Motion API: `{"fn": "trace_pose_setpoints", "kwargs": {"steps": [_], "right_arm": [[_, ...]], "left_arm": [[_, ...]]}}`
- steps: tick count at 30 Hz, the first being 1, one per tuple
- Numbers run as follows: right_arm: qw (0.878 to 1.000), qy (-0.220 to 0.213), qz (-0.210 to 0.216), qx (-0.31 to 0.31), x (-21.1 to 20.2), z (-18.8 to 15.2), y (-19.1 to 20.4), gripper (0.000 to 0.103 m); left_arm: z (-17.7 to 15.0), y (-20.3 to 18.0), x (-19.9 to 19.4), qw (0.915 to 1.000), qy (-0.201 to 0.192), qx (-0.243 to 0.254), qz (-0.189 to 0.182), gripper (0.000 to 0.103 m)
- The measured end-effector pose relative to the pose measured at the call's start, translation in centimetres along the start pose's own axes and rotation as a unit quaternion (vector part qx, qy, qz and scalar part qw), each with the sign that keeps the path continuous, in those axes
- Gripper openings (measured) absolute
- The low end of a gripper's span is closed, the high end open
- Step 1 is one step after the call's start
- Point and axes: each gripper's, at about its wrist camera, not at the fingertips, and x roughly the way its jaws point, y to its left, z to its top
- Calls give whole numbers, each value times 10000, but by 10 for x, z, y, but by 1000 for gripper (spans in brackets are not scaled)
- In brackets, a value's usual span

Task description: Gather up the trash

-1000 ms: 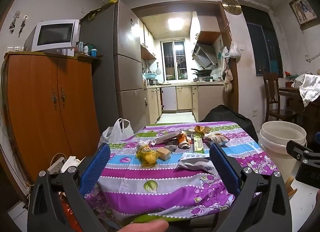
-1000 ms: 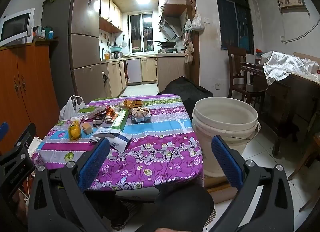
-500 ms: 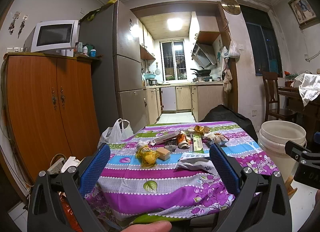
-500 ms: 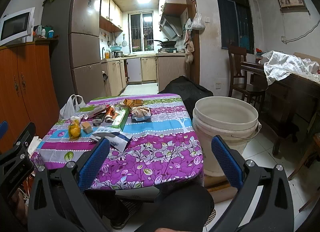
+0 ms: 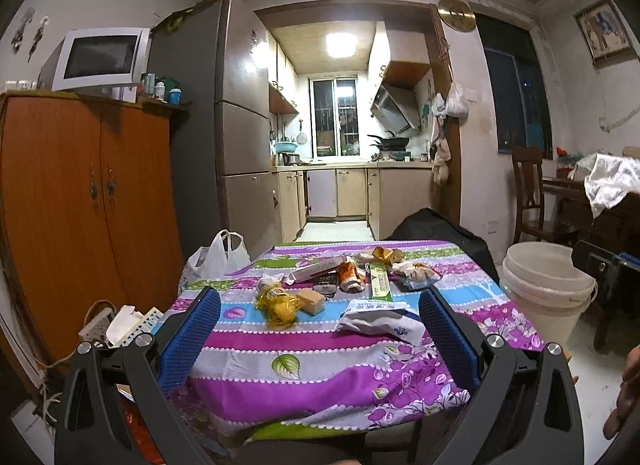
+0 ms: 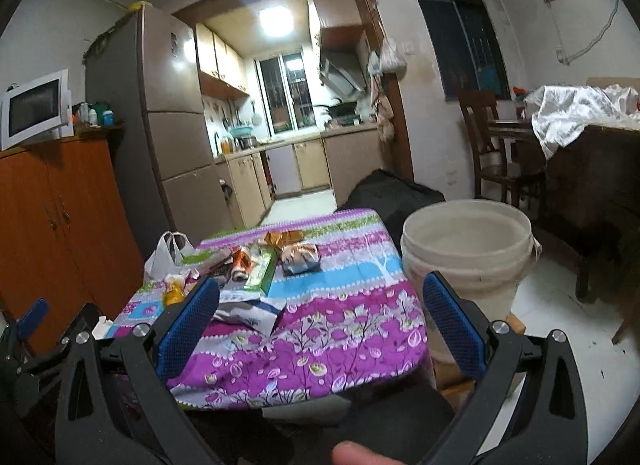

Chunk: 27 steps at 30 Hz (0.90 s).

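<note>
A: L gripper (image 5: 320,325)?
B: I see its jaws spread wide, nothing btwn them, held short of the table (image 5: 328,369).
A: R gripper (image 6: 320,317)?
B: Same, spread and empty, by the table's near corner.
A: Trash?
B: On the cloth: yellow wrapper (image 5: 279,303), white packet (image 5: 380,321) nearest me, green box (image 5: 379,280) and crumpled wrappers (image 5: 416,273) further back. Bucket (image 6: 468,253) on floor just beside table, R side.

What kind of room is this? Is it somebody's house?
Most likely a home's dining room beside a small kitchen: a fridge, a microwave on a cupboard, and a table with a flowery cloth, littered with wrappers.
</note>
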Motion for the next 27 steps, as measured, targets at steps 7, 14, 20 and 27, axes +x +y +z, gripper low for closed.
{"fn": "trace_pose_setpoints", "kwargs": {"steps": [7,14,20,27], "right_arm": [[9967,-1,501,639,9,-3,-15,98],[9947,203,673,748,23,-16,-17,98],[9956,698,490,381,56,-19,-9,98],[9861,1387,746,-525,120,-24,15,98]], "left_arm": [[-10,-6,20,9989,352,51,-309,99],[-7,6,49,9994,326,-12,-76,99],[-5,48,106,9966,686,270,356,99],[-29,107,180,9866,1550,99,506,99]]}}
